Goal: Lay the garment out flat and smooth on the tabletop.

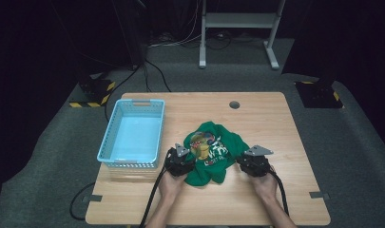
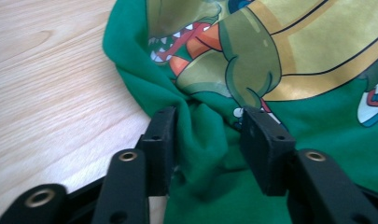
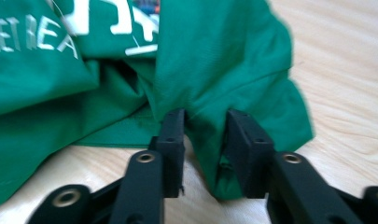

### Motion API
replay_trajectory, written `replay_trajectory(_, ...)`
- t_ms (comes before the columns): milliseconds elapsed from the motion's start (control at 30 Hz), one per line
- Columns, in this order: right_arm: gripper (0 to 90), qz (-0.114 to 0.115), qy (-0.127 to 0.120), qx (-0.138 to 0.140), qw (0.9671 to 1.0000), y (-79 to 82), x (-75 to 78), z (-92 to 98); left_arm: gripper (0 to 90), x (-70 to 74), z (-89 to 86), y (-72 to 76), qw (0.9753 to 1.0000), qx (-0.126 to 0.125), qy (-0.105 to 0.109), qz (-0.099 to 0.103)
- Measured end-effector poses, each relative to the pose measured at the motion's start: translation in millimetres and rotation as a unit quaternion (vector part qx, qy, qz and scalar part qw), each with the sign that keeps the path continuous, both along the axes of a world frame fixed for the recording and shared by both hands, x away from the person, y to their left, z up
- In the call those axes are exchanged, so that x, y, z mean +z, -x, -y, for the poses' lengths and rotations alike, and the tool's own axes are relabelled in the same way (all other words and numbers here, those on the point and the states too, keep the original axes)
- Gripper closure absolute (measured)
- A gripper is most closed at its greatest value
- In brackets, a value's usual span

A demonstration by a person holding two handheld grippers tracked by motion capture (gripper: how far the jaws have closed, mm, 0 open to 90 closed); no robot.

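Green shirt point(image 1: 210, 153) lies crumpled mid-table point(image 1: 275, 123), just right of the blue basket point(image 1: 133, 135). Left gripper point(image 2: 207, 126) pinches a fold at its left edge. Right gripper point(image 3: 205, 123) pinches a bunched fold at its right edge.

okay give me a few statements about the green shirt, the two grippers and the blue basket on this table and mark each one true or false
1. The crumpled green printed shirt lies on the light wooden table, outside the pale blue plastic basket. True.
2. The left gripper has green cloth bunched between its jaws. True.
3. The right gripper hovers over the basket. False: it is at the shirt's edge, with a fold of cloth between its jaws.
4. The basket stands to the right of the shirt. False: it stands to its left in the high view.
5. The shirt's print shows a toothed cartoon creature. True.
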State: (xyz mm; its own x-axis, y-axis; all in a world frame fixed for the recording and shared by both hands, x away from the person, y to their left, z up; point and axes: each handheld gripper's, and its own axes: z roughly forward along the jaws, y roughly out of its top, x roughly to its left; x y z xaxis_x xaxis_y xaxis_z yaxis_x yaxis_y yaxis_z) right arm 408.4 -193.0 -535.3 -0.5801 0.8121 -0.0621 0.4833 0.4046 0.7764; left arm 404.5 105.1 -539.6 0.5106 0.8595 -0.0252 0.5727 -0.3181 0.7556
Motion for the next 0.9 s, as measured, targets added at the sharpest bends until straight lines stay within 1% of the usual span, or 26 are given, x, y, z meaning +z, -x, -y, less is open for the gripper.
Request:
replay_trajectory(100, 76.6, -0.015, 0.002, 0.001, 0.9999, -8.9, -5.3, -1.3, 64.8, 2.0, 3.4, -4.5, 0.9999, -0.013, -0.010, -0.001)
replay_trajectory(167, 80.2, -0.015, 0.002, -0.001, 0.9999, -12.2, -5.1, 0.1, 70.8, 2.8, 4.7, -6.6, 0.9996, -0.020, -0.019, 0.004)
replay_trajectory(200, 81.8, -0.015, 0.004, -0.004, 0.9999, -14.5, -4.5, 1.7, 73.8, 3.0, 4.8, -7.4, 0.9995, -0.020, -0.024, 0.006)
replay_trajectory(267, 84.1, -0.012, 0.012, -0.016, 0.9997, -18.7, -4.0, 6.3, 76.8, 3.0, 2.9, -8.8, 0.9992, -0.016, -0.035, 0.015)
replay_trajectory(333, 84.9, -0.014, 0.010, -0.033, 0.9993, -23.6, -3.9, 14.1, 77.3, 2.1, -1.1, -10.0, 0.9992, -0.005, -0.035, 0.020)
replay_trajectory(400, 84.1, -0.015, 0.008, -0.047, 0.9987, -27.6, -3.6, 21.9, 76.0, 1.9, -4.8, -11.1, 0.9994, 0.005, -0.030, 0.018)
replay_trajectory(467, 78.2, -0.013, 0.006, -0.054, 0.9984, -27.7, -2.1, 26.5, 68.3, 2.0, -5.7, -10.0, 0.9992, 0.012, -0.033, 0.020)
replay_trajectory(500, 75.6, -0.011, -0.002, -0.055, 0.9984, -25.3, -0.5, 27.4, 65.5, 2.4, -5.9, -8.5, 0.9993, 0.011, -0.032, 0.018)
replay_trajectory(533, 73.6, -0.006, -0.009, -0.051, 0.9986, -21.7, 1.8, 27.4, 61.7, 2.8, -5.5, -6.2, 0.9993, 0.010, -0.030, 0.017)
replay_trajectory(567, 72.3, 0.001, -0.013, -0.044, 0.9989, -17.8, 3.9, 26.5, 58.5, 3.3, -4.9, -2.9, 0.9993, 0.009, -0.031, 0.021)
replay_trajectory(667, 70.6, 0.006, -0.016, -0.018, 0.9997, -6.2, 6.8, 18.7, 53.8, 4.1, -1.7, 9.1, 0.9991, 0.002, -0.028, 0.031)
replay_trajectory(767, 69.9, 0.006, -0.017, -0.002, 0.9998, -0.3, 5.5, 11.2, 52.4, 4.2, -0.2, 18.2, 0.9988, -0.001, -0.028, 0.039)
replay_trajectory(800, 69.8, 0.006, -0.017, 0.003, 0.9998, 1.1, 4.7, 8.3, 52.4, 4.3, -0.2, 20.6, 0.9986, -0.003, -0.032, 0.041)
replay_trajectory(900, 69.4, 0.004, -0.015, 0.014, 0.9998, 2.6, 1.9, 0.1, 52.6, 2.6, -0.7, 23.5, 0.9987, -0.006, -0.036, 0.037)
